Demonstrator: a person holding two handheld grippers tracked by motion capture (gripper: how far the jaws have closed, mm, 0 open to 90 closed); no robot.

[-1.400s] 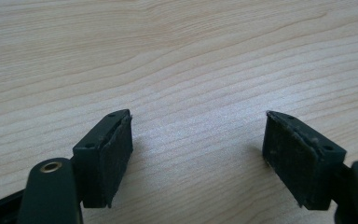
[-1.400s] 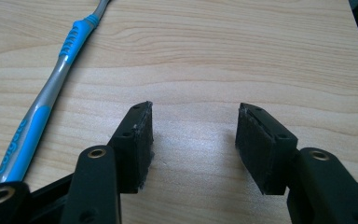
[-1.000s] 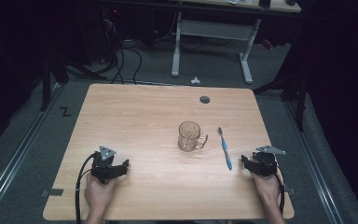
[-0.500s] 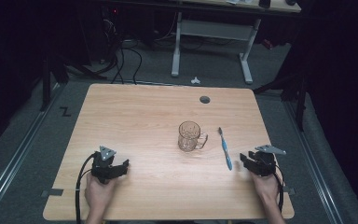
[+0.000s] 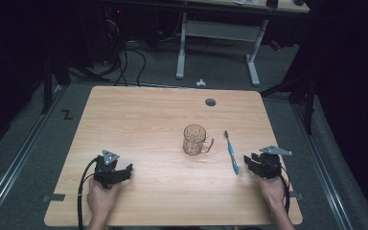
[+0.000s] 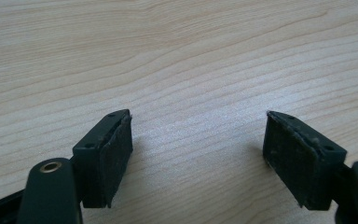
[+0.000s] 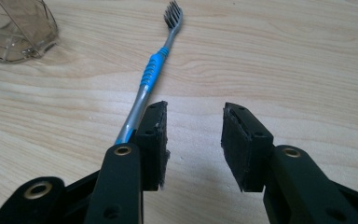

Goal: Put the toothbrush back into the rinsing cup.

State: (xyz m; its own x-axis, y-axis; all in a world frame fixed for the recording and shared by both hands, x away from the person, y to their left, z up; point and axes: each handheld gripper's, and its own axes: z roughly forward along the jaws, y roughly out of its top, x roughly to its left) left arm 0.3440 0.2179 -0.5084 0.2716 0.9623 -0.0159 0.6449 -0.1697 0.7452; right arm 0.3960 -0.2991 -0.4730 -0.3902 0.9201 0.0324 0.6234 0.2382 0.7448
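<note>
The right gripper [image 7: 191, 140] rests low on the light wooden table [image 5: 139, 120], its jaws about half open and just closing with nothing between them; the blue-and-grey plastic toothbrush [image 7: 149, 79] lies just outside its left jaw, probably the thing about to be picked up. The left gripper [image 6: 198, 154] sits wide open and empty (apparently waiting). The toothbrush lies flat, its dark bristles pointing away, beside the clear faceted glass mug [image 5: 195, 140] near the table's middle.
</note>
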